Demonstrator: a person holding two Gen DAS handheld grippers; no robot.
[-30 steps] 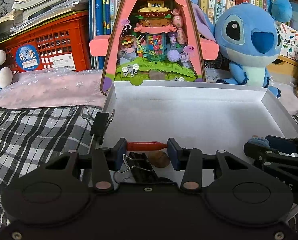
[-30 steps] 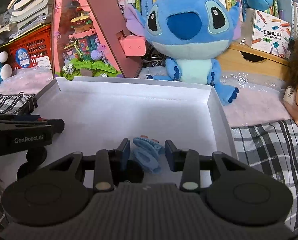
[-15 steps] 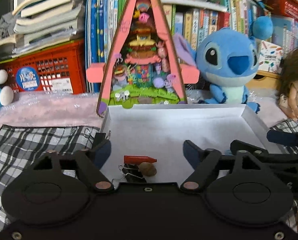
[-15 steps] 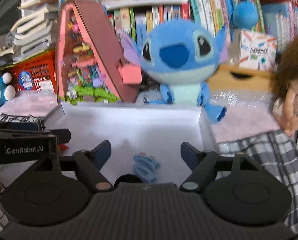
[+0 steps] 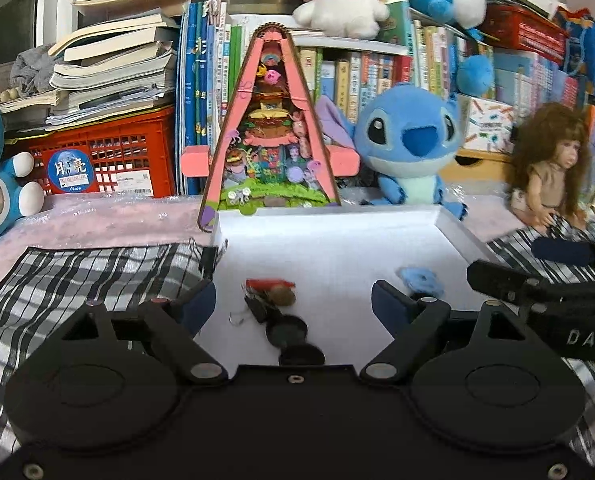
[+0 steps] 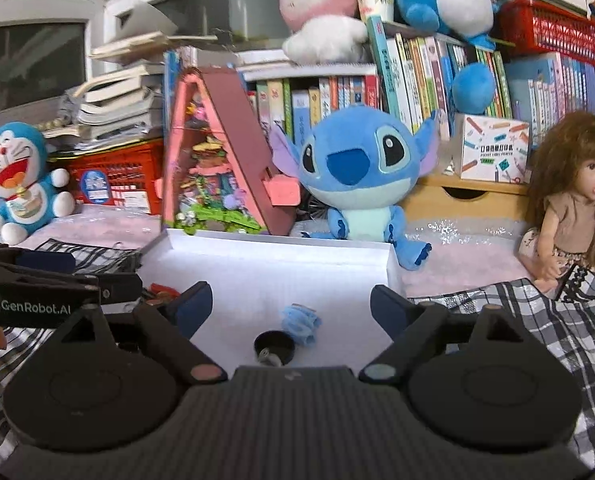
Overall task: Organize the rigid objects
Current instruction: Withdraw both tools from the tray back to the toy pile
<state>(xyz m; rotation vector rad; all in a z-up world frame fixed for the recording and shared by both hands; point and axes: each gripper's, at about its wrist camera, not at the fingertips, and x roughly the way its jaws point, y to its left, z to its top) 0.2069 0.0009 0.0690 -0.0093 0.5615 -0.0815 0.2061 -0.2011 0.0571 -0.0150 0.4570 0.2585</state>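
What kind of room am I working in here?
Probably a child's bedroom or playroom at home: packed bookshelves, plush toys such as the blue one, and a doll stand behind the white tray.

in the shallow white cardboard tray (image 5: 457, 236), the small red, brown and black bits (image 5: 271, 294) are blurred; its near edge hides behind the left tool (image 5: 293, 302).

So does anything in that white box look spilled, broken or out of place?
Nothing stands out. In the white box, the red pen, binder clip, black caps and blue hair clip lie loose near the front, with no visible damage.
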